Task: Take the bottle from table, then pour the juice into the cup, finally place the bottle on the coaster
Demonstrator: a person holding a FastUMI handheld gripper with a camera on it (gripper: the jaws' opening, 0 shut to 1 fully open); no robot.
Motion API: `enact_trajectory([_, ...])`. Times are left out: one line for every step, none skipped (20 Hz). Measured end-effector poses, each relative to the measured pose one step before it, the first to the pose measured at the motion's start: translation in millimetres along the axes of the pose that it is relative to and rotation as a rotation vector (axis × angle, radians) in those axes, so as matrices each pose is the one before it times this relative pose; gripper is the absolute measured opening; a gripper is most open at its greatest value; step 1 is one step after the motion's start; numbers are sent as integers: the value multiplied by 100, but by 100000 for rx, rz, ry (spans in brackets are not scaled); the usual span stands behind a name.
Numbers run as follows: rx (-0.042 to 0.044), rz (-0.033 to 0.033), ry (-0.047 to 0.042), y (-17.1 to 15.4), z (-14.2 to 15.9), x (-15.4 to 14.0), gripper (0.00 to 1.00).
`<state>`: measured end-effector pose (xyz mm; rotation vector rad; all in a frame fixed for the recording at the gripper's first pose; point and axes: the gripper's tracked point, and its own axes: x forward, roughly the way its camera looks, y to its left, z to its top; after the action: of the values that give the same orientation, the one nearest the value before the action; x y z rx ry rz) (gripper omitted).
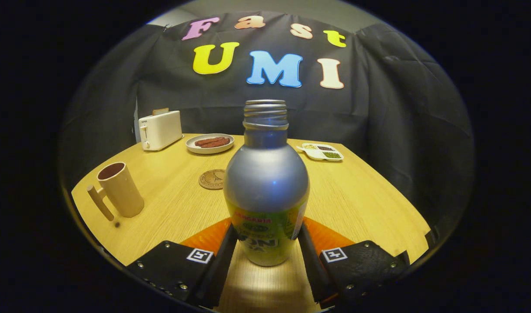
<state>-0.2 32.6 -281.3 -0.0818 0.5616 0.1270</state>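
1. Gripper view, foreground. We see the gripper (pixel 265 250) with its two black fingers (pixel 222 256) set one on each side of the bottle (pixel 266 187). Each finger lies against, or just beside, the bottle's lower body; we cannot tell whether both press on it, so the tool reads as narrowed around the bottle with its hold unconfirmed.

2. Gripper view, the bottle. We note that it stands upright on the table (pixel 370 200), between the fingers. Its upper body is plain silver metal, its lower part carries a yellow-green label, and its threaded neck is open, with no cap on it.

3. Gripper view, left side. We find the cup (pixel 120 189), a tall beige mug with a straight handle, standing upright on the table well to the left of the bottle and apart from it.

4. Gripper view, middle ground. We see the coaster (pixel 212 179), a round brown disc lying flat just beyond the bottle, its right edge hidden behind the bottle's shoulder.

5. Gripper view, far edge of the table. We observe a white toaster (pixel 160 129) with a slice of bread in it, a plate (pixel 210 143) bearing reddish-brown strips, and a white divided dish (pixel 322 152) to the right.
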Motion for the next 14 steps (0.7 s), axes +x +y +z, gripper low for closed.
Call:
enact_trajectory([-3014,-30,-570,62,632,-155,76])
enact_trajectory([-2843,-145,-523,110,616,88,76])
enact_trajectory([-2659,-168,-699,-25,535,-5,76])
enact_trajectory([-2522,128,-849,192,704,41,76])
enact_trajectory([-2674,167,-750,244,547,150,76])
enact_trajectory([-2971,221,-523,253,566,70,76])
enact_trajectory([-3591,297,234,264,446,249,76])
enact_trajectory([-4236,-336,460,193,323,122,76])
enact_trajectory([-3915,-207,-352,146,404,20,76])
enact_trajectory([-3262,-141,-705,242,610,80,76])
enact_trajectory([-2576,328,-573,306,483,198,76])
enact_trajectory([-1849,252,-654,271,507,28,76])
enact_trajectory([-1578,434,-665,324,467,127,76])
enact_trajectory([-1973,158,-397,269,580,-14,76])
